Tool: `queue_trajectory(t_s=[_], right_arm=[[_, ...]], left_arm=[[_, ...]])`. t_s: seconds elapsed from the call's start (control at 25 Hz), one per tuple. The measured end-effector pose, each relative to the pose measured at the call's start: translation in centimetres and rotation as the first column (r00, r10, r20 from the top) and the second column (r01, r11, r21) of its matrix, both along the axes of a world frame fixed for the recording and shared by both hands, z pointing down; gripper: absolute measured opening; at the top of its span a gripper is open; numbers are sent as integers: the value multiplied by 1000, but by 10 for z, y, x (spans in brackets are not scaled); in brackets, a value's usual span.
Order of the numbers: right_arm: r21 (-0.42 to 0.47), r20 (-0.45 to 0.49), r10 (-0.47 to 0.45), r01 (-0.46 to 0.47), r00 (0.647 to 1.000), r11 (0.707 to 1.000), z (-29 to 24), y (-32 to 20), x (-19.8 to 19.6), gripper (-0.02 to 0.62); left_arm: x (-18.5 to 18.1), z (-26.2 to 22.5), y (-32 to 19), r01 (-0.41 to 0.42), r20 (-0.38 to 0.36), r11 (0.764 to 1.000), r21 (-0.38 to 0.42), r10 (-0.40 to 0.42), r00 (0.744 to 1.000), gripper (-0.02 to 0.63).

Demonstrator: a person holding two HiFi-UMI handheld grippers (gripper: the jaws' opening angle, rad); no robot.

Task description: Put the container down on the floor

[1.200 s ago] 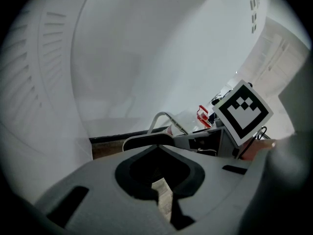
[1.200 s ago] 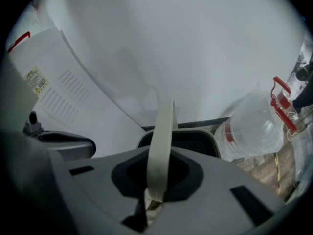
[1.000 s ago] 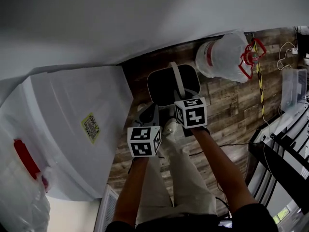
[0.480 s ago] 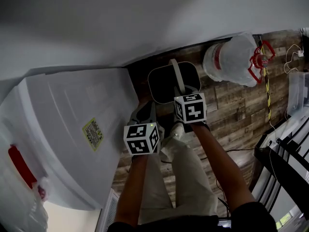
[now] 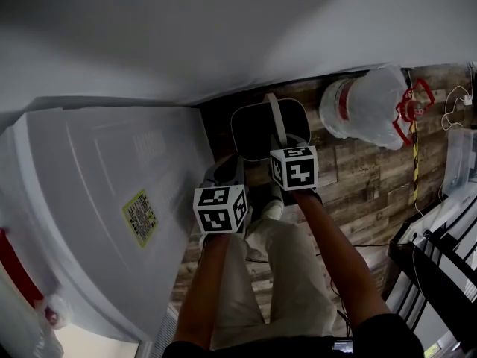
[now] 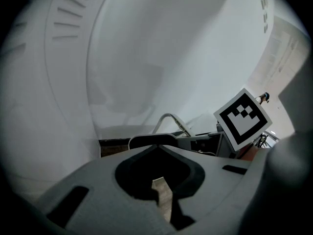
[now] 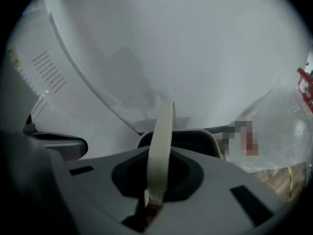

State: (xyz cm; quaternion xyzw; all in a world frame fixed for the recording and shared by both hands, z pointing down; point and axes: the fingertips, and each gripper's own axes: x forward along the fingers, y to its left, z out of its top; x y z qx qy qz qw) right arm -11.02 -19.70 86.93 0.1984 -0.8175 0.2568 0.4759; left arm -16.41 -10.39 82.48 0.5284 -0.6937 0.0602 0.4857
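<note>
The container (image 5: pixel 253 129) is a small bin with a pale rim, a dark inside and a white bail handle (image 5: pixel 274 118). It is close to the wall, over the wood floor. My right gripper (image 5: pixel 286 149) is shut on the top of that handle (image 7: pixel 161 151), which stands upright from the rim (image 7: pixel 208 137). I cannot tell whether the bin's base touches the floor. My left gripper (image 5: pixel 227 171) is beside it on the left, shut and holding nothing (image 6: pixel 164 195). The left gripper view shows the bin (image 6: pixel 146 140) just ahead.
A large white appliance (image 5: pixel 104 200) fills the left side, close to my left gripper. A clear water jug with a red handle (image 5: pixel 369 107) lies on the wood floor (image 5: pixel 358 177) to the right. A black rack (image 5: pixel 440 252) and a clear box (image 5: pixel 458 151) stand at the right edge.
The head view has drifted, so the jug sits further right and the appliance looms larger. The right gripper keeps its hold on the handle, and both grippers have barely moved.
</note>
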Motion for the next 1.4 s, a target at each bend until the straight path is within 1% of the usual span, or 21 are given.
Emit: queue_trajectory(t_s=[0.16,0.4,0.6,0.76,1.2,1.4], right_arm=[[6,-5,-20,20,1000,1000,13,-1,-3,31],[17,-5,-26,26,1000,1000,31,-5,-9,31],[28,-3,-34,34,999,999,45,-5,-13,31],[17,-14,-31,31,999,999,57,0,-12,31],[15,-14,-29,30,999,999,75,6,-22,31],[25,-15,-35,35,999,999,84,6,-26,31]], left_arm=[[-6,12,-1,12,1,1000,-4,-12,1000,15],[-12,26,1,18,2,1000,-19,-18,1000,15],[-12,36,3,13,-1,1000,-23,-13,1000,15],[-13,42,7,1,9,1000,-30,-1,1000,15],[-24,52,15,29,-1,999,-20,-29,1000,15],[-23,57,11,10,4,1000,-15,-10,1000,15]])
